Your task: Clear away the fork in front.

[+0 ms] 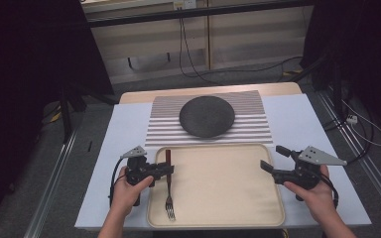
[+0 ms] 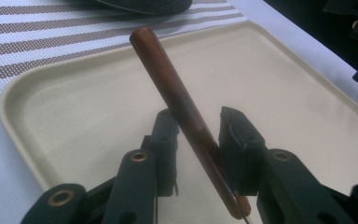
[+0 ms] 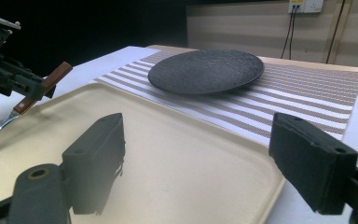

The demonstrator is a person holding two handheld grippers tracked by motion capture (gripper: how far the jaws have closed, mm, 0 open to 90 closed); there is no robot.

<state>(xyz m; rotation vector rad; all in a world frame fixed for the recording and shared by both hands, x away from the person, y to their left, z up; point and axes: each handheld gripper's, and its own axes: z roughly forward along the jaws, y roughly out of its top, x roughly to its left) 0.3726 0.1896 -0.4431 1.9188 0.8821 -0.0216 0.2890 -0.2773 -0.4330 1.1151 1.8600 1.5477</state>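
Observation:
A fork [image 1: 168, 196] with a brown wooden handle [image 2: 168, 79] is at the left side of a beige tray [image 1: 218, 193]. My left gripper [image 1: 170, 170] is shut on the handle, which runs slanted between its jaws. In the right gripper view the fork [image 3: 23, 105] is tilted, handle end raised and tines low near the tray [image 3: 168, 154]. My right gripper [image 1: 273, 157] is open over the tray's right edge, and nothing lies between its wide-apart jaws [image 3: 196, 140].
A dark round plate [image 1: 207, 116] rests on a striped placemat [image 1: 250, 130] just beyond the tray. A white cloth [image 1: 292, 119] covers the table. Cables lie on the floor behind the table [image 1: 198, 74].

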